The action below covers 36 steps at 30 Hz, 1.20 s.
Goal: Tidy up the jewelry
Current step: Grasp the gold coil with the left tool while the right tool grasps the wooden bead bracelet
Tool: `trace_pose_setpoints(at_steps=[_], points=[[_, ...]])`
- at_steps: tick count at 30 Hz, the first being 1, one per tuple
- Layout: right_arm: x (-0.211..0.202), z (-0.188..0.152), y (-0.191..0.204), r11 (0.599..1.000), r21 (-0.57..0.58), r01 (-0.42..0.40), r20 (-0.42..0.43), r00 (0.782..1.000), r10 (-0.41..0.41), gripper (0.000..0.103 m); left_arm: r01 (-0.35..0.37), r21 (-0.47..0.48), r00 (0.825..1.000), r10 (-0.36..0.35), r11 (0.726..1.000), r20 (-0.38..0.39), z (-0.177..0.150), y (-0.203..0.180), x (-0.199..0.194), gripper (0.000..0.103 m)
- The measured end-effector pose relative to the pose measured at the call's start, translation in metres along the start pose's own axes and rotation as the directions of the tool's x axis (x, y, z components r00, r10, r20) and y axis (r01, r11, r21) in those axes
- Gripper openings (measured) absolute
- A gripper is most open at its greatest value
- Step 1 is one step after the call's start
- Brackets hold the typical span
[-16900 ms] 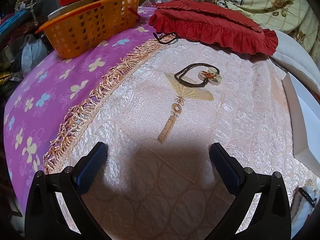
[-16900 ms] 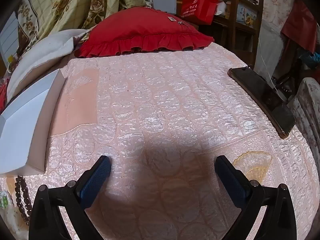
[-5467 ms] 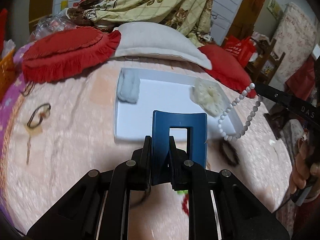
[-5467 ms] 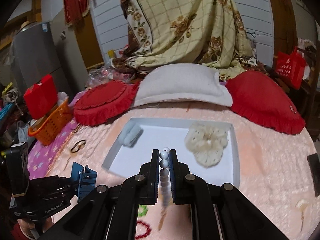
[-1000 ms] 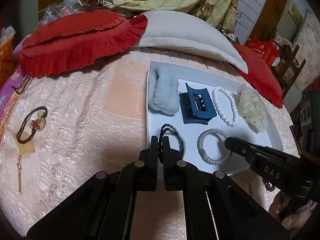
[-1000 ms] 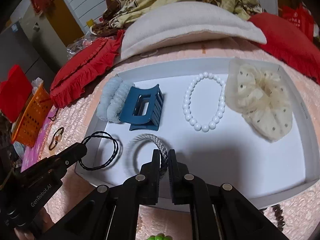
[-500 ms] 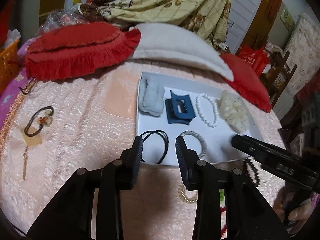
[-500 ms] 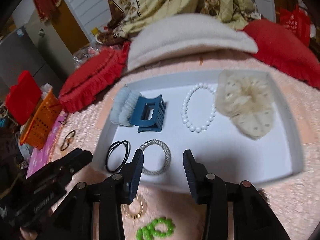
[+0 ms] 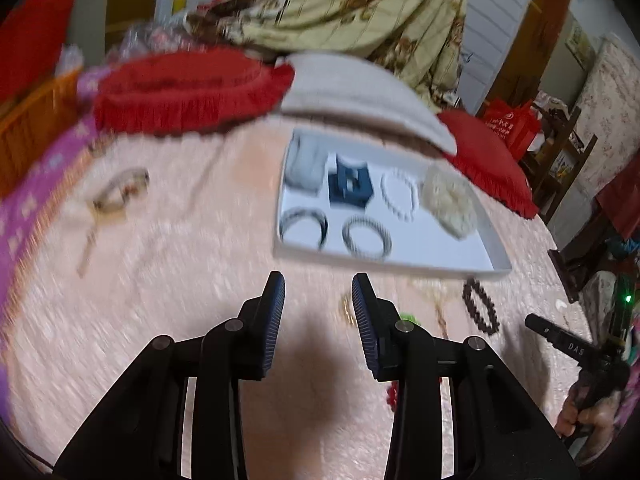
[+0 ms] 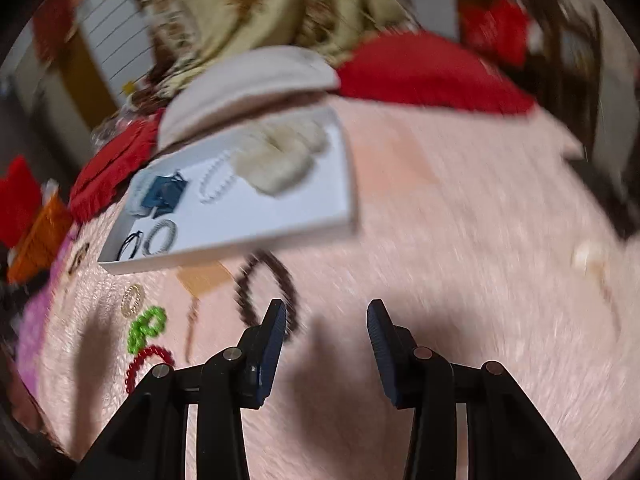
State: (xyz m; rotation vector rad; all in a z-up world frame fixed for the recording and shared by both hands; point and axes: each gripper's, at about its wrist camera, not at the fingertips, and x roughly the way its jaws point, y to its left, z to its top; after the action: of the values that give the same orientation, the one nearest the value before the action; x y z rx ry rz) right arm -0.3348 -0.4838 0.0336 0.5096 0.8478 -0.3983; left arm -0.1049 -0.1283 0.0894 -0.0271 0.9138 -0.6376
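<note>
Both your grippers, left gripper [image 9: 318,288] and right gripper [image 10: 326,316], have let go and pulled back, fingers spread; the black hair tie [image 9: 304,227] and grey bracelet [image 9: 368,236] now lie in the tray [image 9: 440,264] ahead of the fingers. The dark beaded bracelet [image 10: 266,292] by your right gripper's left finger looks next.

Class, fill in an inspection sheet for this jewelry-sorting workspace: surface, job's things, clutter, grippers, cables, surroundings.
Surface: pink quilted bedspread.
Job's things: white tray holds blue hair claw, white bead bracelet, cream scrunchie, black hair tie, grey bracelet; dark bead bracelet, green piece, red bracelet, gold ring lie outside.
Clutter: orange basket.
Grippers: left gripper open; right gripper open.
Cables: nothing seen.
Surroundings: red pillows, floral blanket.
</note>
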Motion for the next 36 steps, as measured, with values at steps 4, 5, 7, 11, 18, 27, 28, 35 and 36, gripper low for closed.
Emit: trace_pose_setpoints(at_steps=[4,5,7,11,18,27,28,35,36], points=[[0.004,-0.011,-0.007,0.999,0.035,-0.033,-0.022,0.999,0.033,0.040,0.011,0.006,0.997,-0.010,1.000,-0.072,-0.010,-0.006,0.026,0.034],[0.004,-0.013,-0.006,0.999,0.037,-0.040,-0.024,0.999,0.041,0.040,0.000,0.022,0.997,0.002,1.000,-0.081,-0.012,-0.008,0.032,0.034],[0.005,-0.017,-0.001,0.999,0.025,-0.044,-0.019,0.999,0.044,0.040,-0.006,0.049,0.995,0.011,0.999,-0.095,-0.015,-0.011,0.043,0.034],[0.011,-0.015,0.011,0.999,-0.022,-0.034,-0.006,0.999,0.034,0.040,0.011,0.074,0.994,-0.002,0.997,-0.112,-0.018,-0.010,0.058,0.034],[0.032,-0.008,0.027,0.997,-0.064,-0.032,-0.011,0.999,0.032,0.040,0.038,0.121,0.992,-0.024,0.992,-0.120,-0.008,-0.014,0.078,0.034],[0.052,0.003,0.044,0.993,-0.119,-0.004,0.002,1.000,0.004,0.040,0.042,0.165,0.993,-0.023,0.985,-0.116,-0.011,-0.019,0.089,0.034],[0.054,0.003,0.046,0.992,-0.127,0.001,0.004,1.000,0.000,0.040,0.044,0.164,0.993,-0.025,0.985,-0.115,-0.010,-0.019,0.090,0.034],[0.063,0.004,0.065,0.974,-0.212,0.075,0.033,0.997,-0.069,0.041,0.038,0.250,0.992,-0.005,0.967,-0.129,-0.019,-0.037,0.092,0.009],[0.064,0.003,0.067,0.971,-0.223,0.086,0.035,0.996,-0.081,0.041,0.044,0.255,0.991,-0.011,0.966,-0.131,-0.020,-0.039,0.091,0.009]])
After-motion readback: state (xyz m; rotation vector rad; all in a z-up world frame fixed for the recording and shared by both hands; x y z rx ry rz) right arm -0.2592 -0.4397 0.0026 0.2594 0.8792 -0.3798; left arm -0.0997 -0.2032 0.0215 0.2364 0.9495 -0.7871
